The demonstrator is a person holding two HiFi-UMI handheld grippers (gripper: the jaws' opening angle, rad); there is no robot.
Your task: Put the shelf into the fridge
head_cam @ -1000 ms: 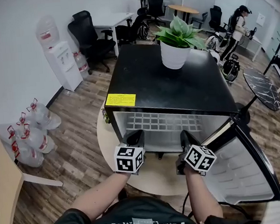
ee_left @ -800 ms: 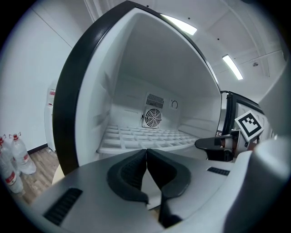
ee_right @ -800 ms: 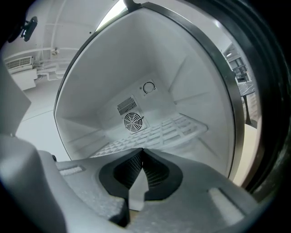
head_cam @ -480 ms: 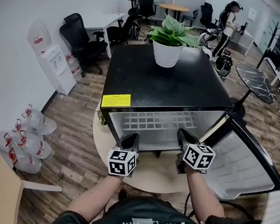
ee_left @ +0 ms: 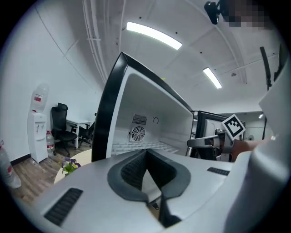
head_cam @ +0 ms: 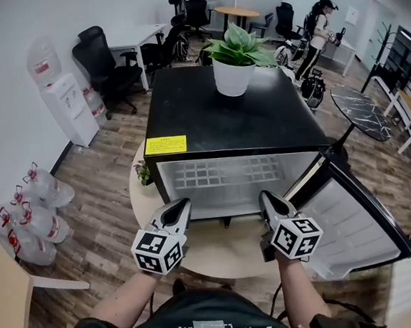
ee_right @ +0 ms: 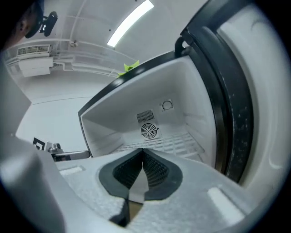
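The white wire shelf (head_cam: 224, 174) lies flat inside the open fridge (head_cam: 230, 118) at the centre of the head view. It spans the white cavity from wall to wall, below the round fan grille (ee_right: 148, 131) on the back wall. Just in front of the opening, at lower centre, the left gripper (head_cam: 181, 206) and the right gripper (head_cam: 267, 199) hover clear of the shelf's front edge. Each has its jaws pressed together on nothing. The task appears essentially done, though no view shows whether the shelf's side edges sit squarely on their ledges. If one side rides high, the shelf could tip or slide forward under a load. The door (head_cam: 353, 218) hangs wide at lower right, close beside the right gripper, and a careless pull-back of that arm could knock it. The fridge rests on a low round table (head_cam: 220, 251), with a potted plant (head_cam: 233, 68) on its black top. A hard shove to reseat the shelf or slam the door could jolt the cabinet and topple the pot.
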